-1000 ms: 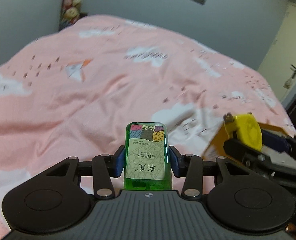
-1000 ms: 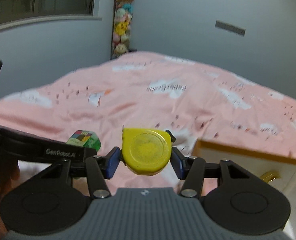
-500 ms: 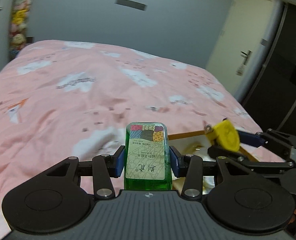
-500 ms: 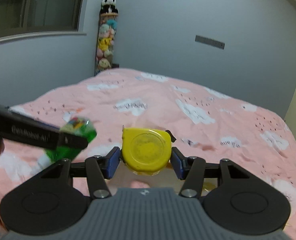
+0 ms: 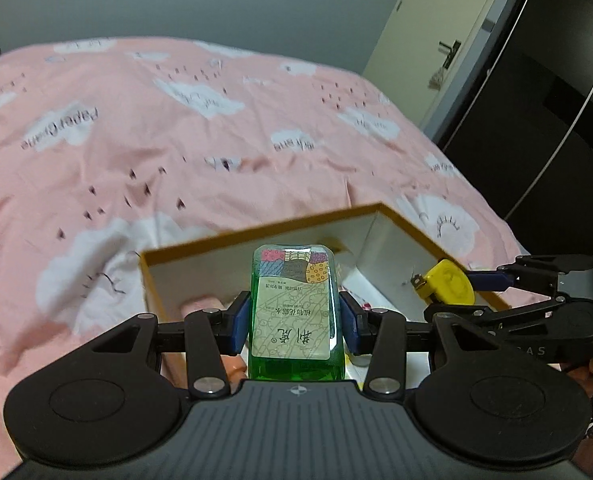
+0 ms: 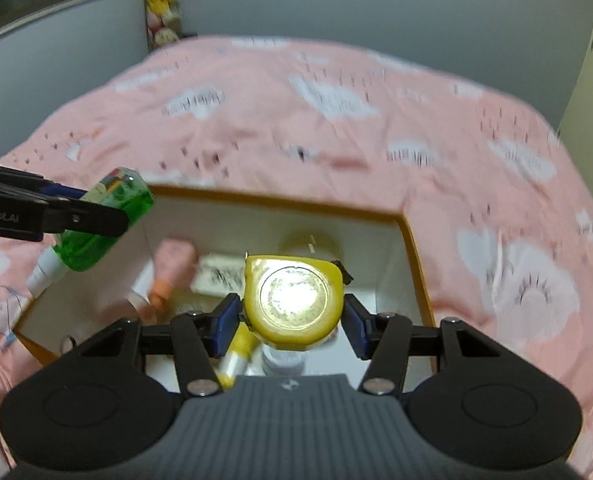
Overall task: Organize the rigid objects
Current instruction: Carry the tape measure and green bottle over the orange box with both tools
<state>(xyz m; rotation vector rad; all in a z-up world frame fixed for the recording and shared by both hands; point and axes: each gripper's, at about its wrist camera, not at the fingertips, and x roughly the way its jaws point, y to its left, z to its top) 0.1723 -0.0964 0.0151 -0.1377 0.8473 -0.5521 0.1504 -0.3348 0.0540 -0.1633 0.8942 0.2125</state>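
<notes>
My left gripper [image 5: 294,320] is shut on a green bottle [image 5: 294,308] with a patterned label, held over the near left part of an open box [image 5: 256,234] with an orange rim and white inside. The bottle also shows in the right wrist view [image 6: 104,224], cap end down. My right gripper [image 6: 292,316] is shut on a yellow tape measure [image 6: 294,300], held over the box [image 6: 280,200]; it also shows in the left wrist view [image 5: 448,282] at the box's right wall.
The box sits on a bed with a pink cloud-print cover [image 5: 176,120]. Inside lie a pink tube [image 6: 174,264], a yellow-capped item [image 6: 236,360] and several other items. A door [image 5: 428,40] and dark wardrobe [image 5: 556,80] stand at right.
Both grippers have swung right and down over the open box, still holding the bottle and the tape measure. The box's inside has come into view.
</notes>
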